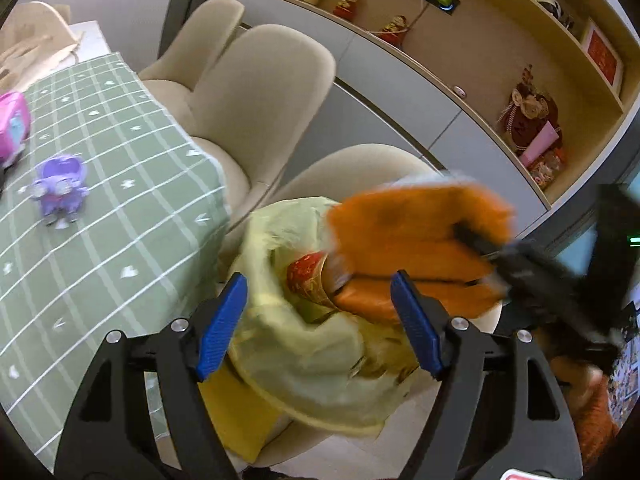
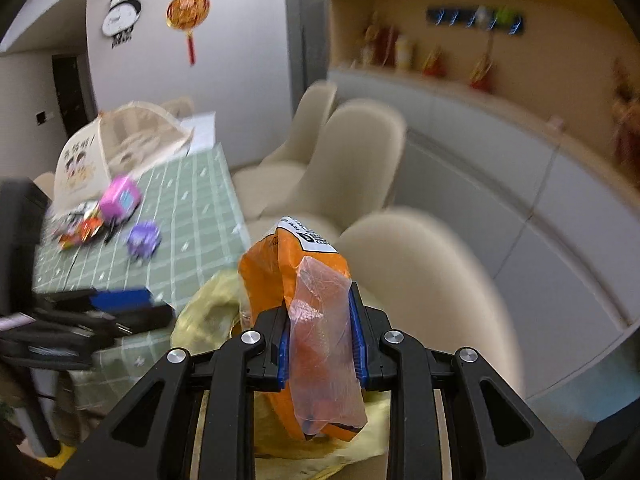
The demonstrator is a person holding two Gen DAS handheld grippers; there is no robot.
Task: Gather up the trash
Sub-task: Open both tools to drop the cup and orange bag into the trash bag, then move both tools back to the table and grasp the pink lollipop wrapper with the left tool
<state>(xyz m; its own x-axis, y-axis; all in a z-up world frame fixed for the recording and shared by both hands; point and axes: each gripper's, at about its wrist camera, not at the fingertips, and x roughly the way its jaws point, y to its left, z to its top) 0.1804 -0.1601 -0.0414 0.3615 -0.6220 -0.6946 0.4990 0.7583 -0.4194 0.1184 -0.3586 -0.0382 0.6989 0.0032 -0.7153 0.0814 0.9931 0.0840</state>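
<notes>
My right gripper (image 2: 320,336) is shut on an orange snack wrapper (image 2: 296,268) with a clear plastic strip, held above a yellow trash bag (image 2: 204,312) that lies on a beige chair seat. In the left wrist view the same orange wrapper (image 1: 420,224) is blurred over the yellow bag's (image 1: 304,356) mouth, with the right gripper (image 1: 476,242) reaching in from the right. A red and gold wrapper (image 1: 308,276) lies inside the bag. My left gripper (image 1: 320,320) is open and empty, its blue pads on either side of the bag, just above it.
A table with a green checked cloth (image 1: 100,208) holds a purple toy (image 1: 60,188) and a pink box (image 1: 14,128); small wrappers (image 2: 80,232) lie there too. Beige chairs (image 1: 264,92) line the table. A wall shelf with ornaments (image 1: 532,120) runs behind.
</notes>
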